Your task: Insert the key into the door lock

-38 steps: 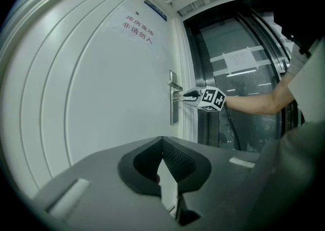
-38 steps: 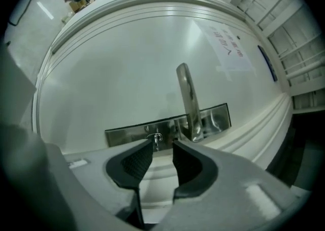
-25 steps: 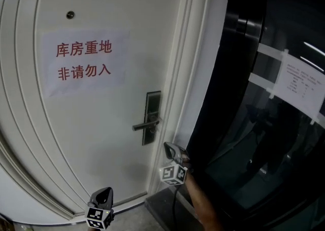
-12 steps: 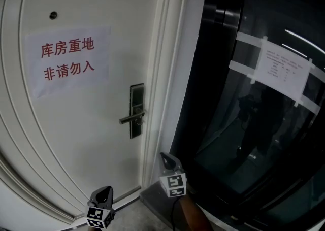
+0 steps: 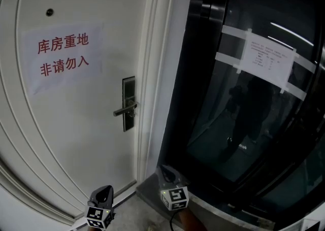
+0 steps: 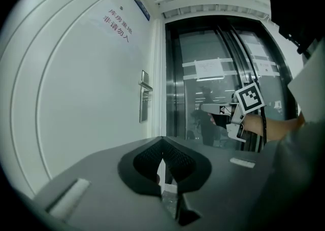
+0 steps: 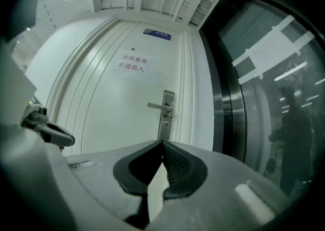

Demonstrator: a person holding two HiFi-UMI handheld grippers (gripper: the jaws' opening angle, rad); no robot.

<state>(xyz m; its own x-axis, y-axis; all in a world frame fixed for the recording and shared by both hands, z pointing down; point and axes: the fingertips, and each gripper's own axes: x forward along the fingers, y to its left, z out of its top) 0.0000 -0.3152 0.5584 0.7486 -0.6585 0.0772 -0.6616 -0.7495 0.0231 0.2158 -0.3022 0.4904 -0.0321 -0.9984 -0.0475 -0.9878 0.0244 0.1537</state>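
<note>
No key visible in any view; can't confirm one is held. Judged small, light, rigid metal, slick. Best gripped by the bow, flat across the pads, blade left sticking out. Target door lock (image 5: 129,104) at the right edge of the white door (image 5: 76,138); lever handle (image 5: 123,110) pointing left, likely keyhole (image 7: 165,122) just below it. Facing the lock but well apart from it: right gripper (image 7: 162,146), closed, nothing seen between the pads. Low beside the door: left gripper (image 6: 162,146), closed too, seemingly empty.
</note>
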